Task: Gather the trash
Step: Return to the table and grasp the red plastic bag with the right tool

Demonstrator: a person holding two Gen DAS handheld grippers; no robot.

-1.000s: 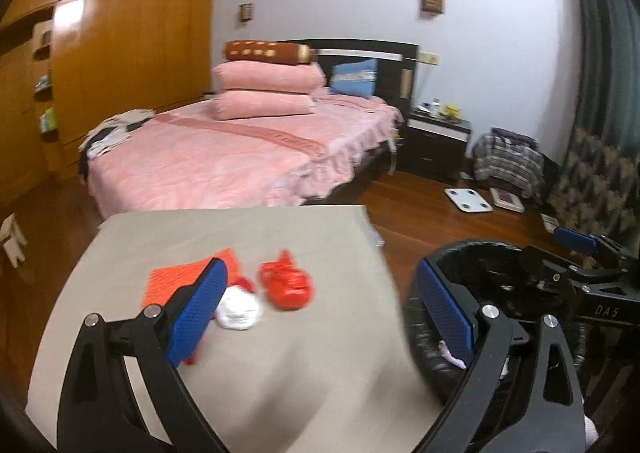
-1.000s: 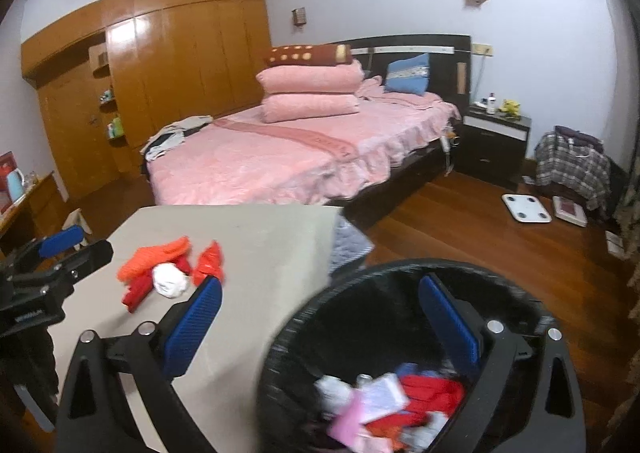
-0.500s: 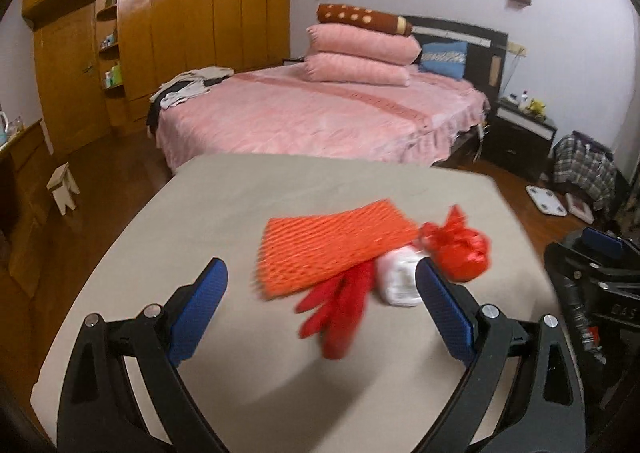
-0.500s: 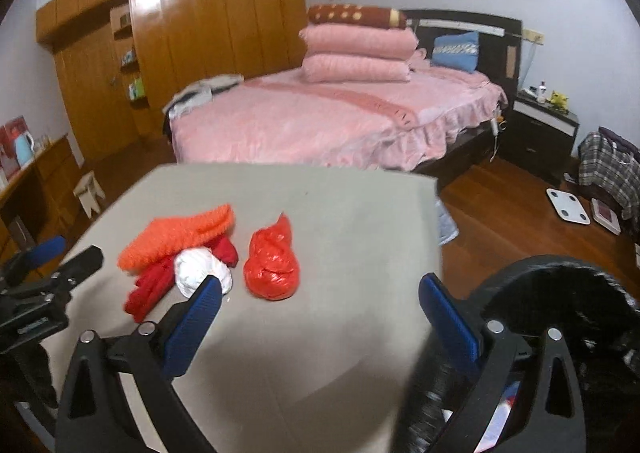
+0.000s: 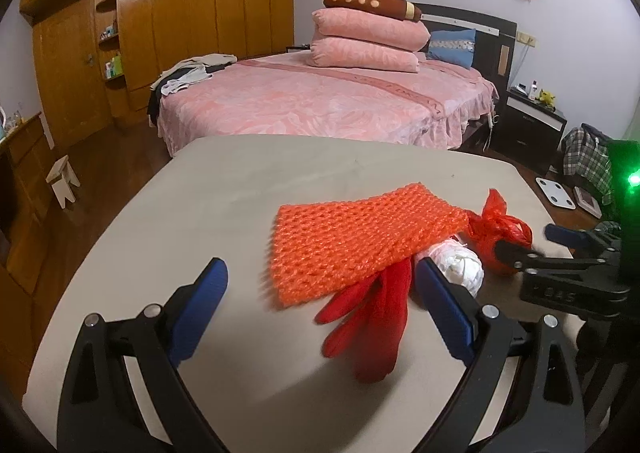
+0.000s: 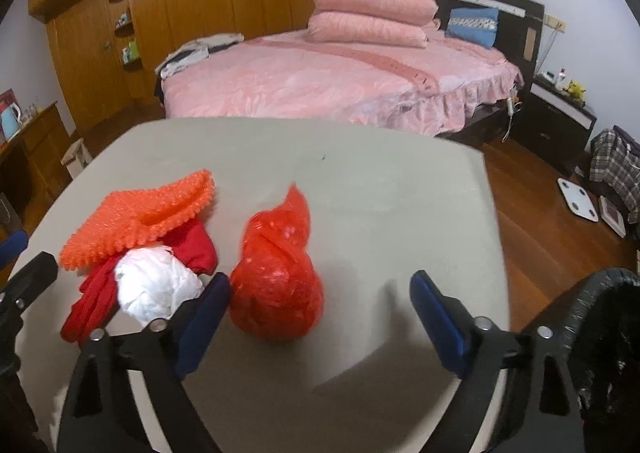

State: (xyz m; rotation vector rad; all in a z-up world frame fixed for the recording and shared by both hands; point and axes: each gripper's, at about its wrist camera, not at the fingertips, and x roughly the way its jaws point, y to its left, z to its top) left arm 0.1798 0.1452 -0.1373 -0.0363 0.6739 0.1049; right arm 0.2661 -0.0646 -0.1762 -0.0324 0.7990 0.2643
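Crowding red bag (image 6: pixel 278 285): white wad (image 6: pixel 154 287), orange netting (image 6: pixel 140 217).

The flat foam net sleeve (image 5: pixel 356 241) is bright orange with a mesh pattern. Under it lies a plain red cloth glove (image 5: pixel 372 317), and beside it a white crumpled plastic ball (image 6: pixel 156 287). The knotted plastic bag (image 6: pixel 278 277) is translucent red. The table top (image 6: pixel 360 189) is pale grey-beige. The bed cover (image 5: pixel 320 101) is pink with a leaf pattern
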